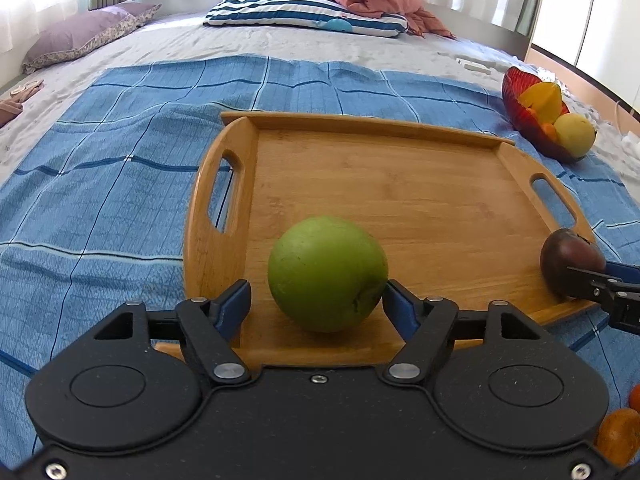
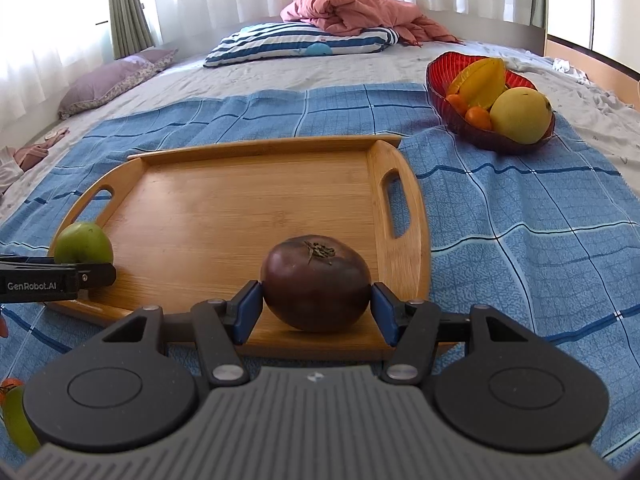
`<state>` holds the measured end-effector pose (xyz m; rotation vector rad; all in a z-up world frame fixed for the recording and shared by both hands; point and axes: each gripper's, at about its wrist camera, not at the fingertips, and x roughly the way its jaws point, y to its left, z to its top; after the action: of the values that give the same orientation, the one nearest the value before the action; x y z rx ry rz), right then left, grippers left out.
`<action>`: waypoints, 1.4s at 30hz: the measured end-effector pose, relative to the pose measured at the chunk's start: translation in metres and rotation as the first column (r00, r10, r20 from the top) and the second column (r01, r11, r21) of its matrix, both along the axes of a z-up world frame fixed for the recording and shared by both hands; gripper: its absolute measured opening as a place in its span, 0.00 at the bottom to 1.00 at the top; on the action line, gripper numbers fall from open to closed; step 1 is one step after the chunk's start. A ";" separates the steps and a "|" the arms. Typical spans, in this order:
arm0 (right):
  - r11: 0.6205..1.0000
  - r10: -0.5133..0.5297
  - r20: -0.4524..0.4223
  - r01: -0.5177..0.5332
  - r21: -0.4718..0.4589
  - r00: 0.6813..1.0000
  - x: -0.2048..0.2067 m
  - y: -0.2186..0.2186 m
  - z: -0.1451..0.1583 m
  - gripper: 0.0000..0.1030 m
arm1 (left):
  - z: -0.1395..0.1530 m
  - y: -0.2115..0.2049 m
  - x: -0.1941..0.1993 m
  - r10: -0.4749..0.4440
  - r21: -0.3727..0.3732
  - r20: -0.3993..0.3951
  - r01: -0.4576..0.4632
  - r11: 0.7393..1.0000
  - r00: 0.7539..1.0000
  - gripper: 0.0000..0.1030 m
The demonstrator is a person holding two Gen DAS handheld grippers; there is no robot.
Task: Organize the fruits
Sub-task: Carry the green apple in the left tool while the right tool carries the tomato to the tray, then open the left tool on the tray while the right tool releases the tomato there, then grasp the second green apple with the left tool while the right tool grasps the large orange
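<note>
Left gripper (image 1: 318, 298) sits low over the near edge of the wooden tray (image 1: 400, 184), jaws spread around the green apple (image 1: 327, 274). Left pad (image 1: 236, 308) stands clear of the fruit with a visible gap; right pad (image 1: 400, 308) is right at the apple's skin, can't tell if it touches. Not a clamp. Apple rests on the tray floor, near-left corner, just inside the left handle slot.

Right gripper (image 2: 316, 308) is at the same near edge, further right. Blue pads (image 2: 248, 310) sit against both flanks of the dark purple-brown fruit (image 2: 316, 282), dried calyx on top. Reads as a grip, fruit's underside down on the tray (image 2: 240, 208) by the right handle.

Cross-check: the right wrist view shows the apple (image 2: 83, 243) at the tray's left, with the left gripper's finger (image 2: 52, 278) in front of it. The left wrist view shows the dark fruit (image 1: 570, 260) at the tray's right edge with a finger of the right gripper (image 1: 600, 280) on it.

Rest of tray bare. It lies on a blue checked cloth (image 2: 520, 220) over a bed. Red glass bowl (image 2: 440, 76) far right on the cloth: starfruit (image 2: 480, 80), yellow round fruit (image 2: 520, 114), small orange fruits (image 2: 478, 117). Striped pillow (image 2: 296, 44) and pink blanket (image 2: 352, 12) at the head.
</note>
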<state>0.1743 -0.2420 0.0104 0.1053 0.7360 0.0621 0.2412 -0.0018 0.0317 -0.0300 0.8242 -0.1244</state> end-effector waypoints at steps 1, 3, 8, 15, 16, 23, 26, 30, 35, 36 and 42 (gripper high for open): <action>1.000 -0.001 0.000 0.001 0.002 1.000 0.000 0.000 0.000 0.62 | 0.000 0.001 -0.001 0.000 -0.001 0.000 0.000 1.000 1.000 0.72; 1.000 -0.003 0.001 0.003 0.006 1.000 0.000 -0.001 0.000 0.63 | 0.001 0.002 -0.003 -0.001 -0.002 0.003 0.001 1.000 1.000 0.75; 1.000 -0.008 0.007 0.008 0.014 1.000 -0.002 -0.002 0.000 0.72 | 0.006 0.004 -0.009 -0.013 -0.019 0.008 0.014 1.000 1.000 0.82; 1.000 -0.010 0.026 0.010 0.012 1.000 -0.011 -0.002 0.006 0.81 | 0.014 0.003 -0.026 -0.035 -0.018 0.035 0.036 0.999 0.999 0.86; 1.000 -0.010 0.032 0.009 0.010 0.999 -0.013 -0.001 0.007 0.83 | 0.015 0.002 -0.029 -0.041 -0.015 0.040 0.042 0.999 0.998 0.87; 1.000 0.000 0.087 0.001 -0.020 0.996 -0.033 0.004 0.014 0.87 | 0.025 0.000 -0.059 -0.083 -0.026 0.088 0.086 0.996 0.993 0.90; 1.000 0.012 0.110 -0.009 -0.025 0.994 -0.043 0.007 0.016 0.89 | 0.027 0.001 -0.074 -0.096 -0.054 0.103 0.101 0.993 0.990 0.95; 0.999 0.028 0.146 -0.025 -0.027 0.989 -0.059 0.010 0.018 0.91 | 0.027 -0.001 -0.095 -0.125 -0.066 0.117 0.133 0.989 0.985 0.95; 0.999 0.039 0.200 -0.035 -0.023 0.979 -0.083 0.012 0.016 0.96 | 0.023 -0.005 -0.122 -0.153 -0.049 0.148 0.161 0.986 0.977 0.96; 0.999 0.044 0.213 -0.039 -0.026 0.976 -0.089 0.013 0.015 0.96 | 0.022 -0.005 -0.127 -0.153 -0.047 0.154 0.161 0.986 0.976 0.97; 0.998 0.049 0.271 -0.038 -0.047 0.961 -0.116 0.018 0.006 0.99 | 0.010 -0.013 -0.158 -0.147 -0.008 0.209 0.152 0.988 0.967 0.98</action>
<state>0.0578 -0.2240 0.0168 0.0399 0.4641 0.1016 0.0827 -0.0144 0.0412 0.0224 0.6151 -0.2752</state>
